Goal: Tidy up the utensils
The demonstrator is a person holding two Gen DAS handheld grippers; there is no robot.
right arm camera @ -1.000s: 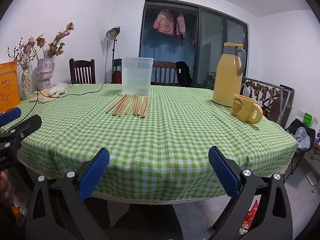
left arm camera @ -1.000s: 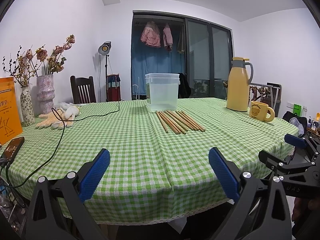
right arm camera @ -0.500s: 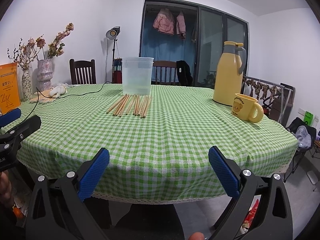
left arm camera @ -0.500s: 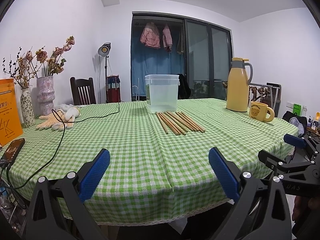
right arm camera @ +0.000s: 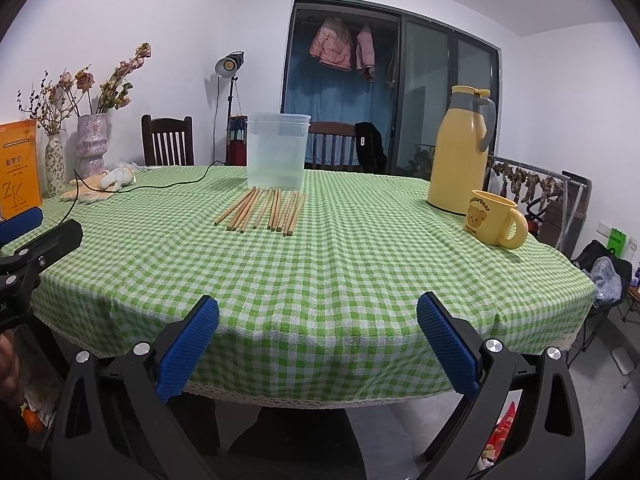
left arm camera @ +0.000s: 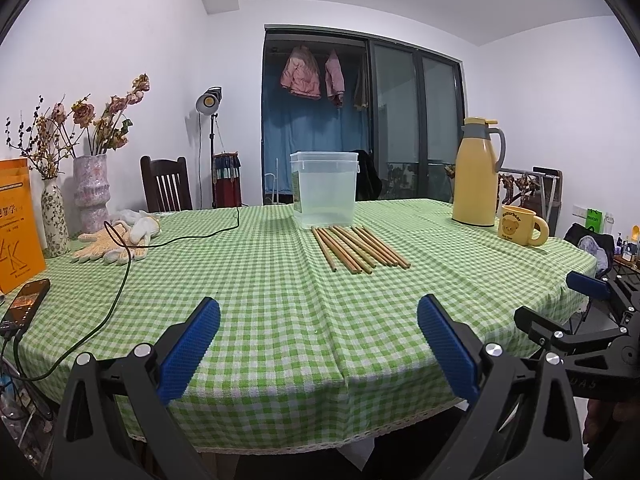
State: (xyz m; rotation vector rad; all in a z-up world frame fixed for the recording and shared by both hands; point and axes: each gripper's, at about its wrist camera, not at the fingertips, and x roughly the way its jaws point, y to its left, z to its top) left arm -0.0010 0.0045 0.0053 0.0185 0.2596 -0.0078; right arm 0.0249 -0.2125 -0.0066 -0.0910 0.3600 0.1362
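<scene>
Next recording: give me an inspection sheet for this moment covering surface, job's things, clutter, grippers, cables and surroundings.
Surface: table under a green checked cloth, lightly creased.
Job's things: wooden chopsticks lying loose in a row; clear plastic tub upright just behind them, nothing seen inside.
Clutter: yellow jug, yellow bear mug, gloves, two vases with dried flowers, orange book, phone.
Grippers: left gripper and right gripper both open, holding nothing, at the near table edge, short of the chopsticks.
Cables: black cable running across the cloth's left side, over the gloves.
Surroundings: chair, lamp on a stand, jackets hanging behind glass doors.
</scene>
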